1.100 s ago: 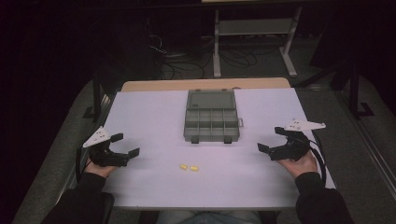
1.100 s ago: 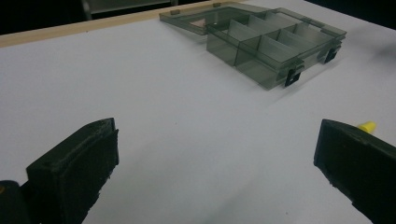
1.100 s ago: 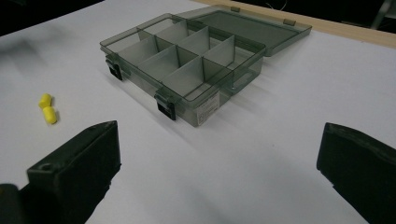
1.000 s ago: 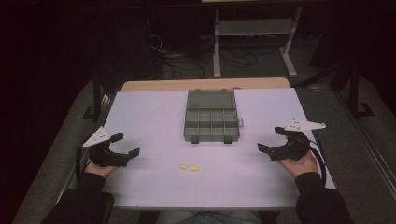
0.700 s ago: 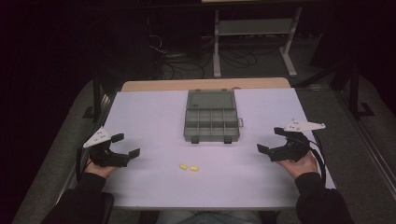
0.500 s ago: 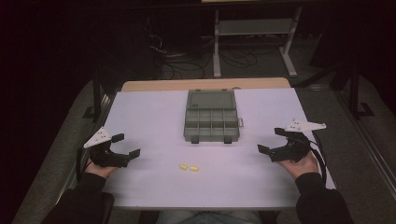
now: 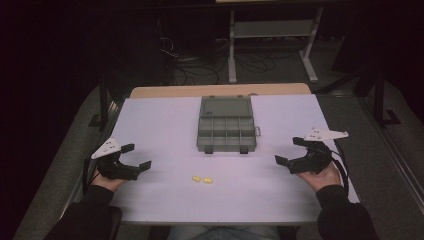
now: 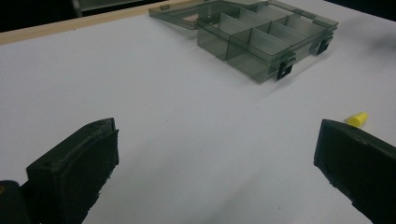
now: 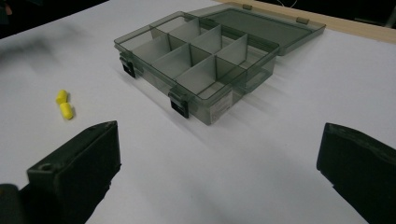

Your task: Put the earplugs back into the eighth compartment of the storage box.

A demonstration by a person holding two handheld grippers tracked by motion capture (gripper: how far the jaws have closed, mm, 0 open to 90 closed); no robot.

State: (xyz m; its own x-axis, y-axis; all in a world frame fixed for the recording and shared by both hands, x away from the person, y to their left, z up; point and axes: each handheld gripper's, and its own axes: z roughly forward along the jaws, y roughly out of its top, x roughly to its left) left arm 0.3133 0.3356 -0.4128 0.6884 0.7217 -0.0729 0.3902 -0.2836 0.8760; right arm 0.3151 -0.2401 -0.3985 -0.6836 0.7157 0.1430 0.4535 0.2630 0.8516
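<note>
Yellow, two small earplugs (image 7: pixel 201 179) lie side by side on the white table (image 7: pixel 160 120), near its near edge and about midway between the two hands, just in front of the grey compartment box (image 7: pixel 226 132) that stands open in the middle with its lid folded to the far side. At the left side the left gripper (image 7: pixel 136 156) rests with its jaws wide apart and nothing between them. At the right side the right gripper (image 7: pixel 290 151) is equally wide open and empty; both are well apart from the earplugs.
</note>
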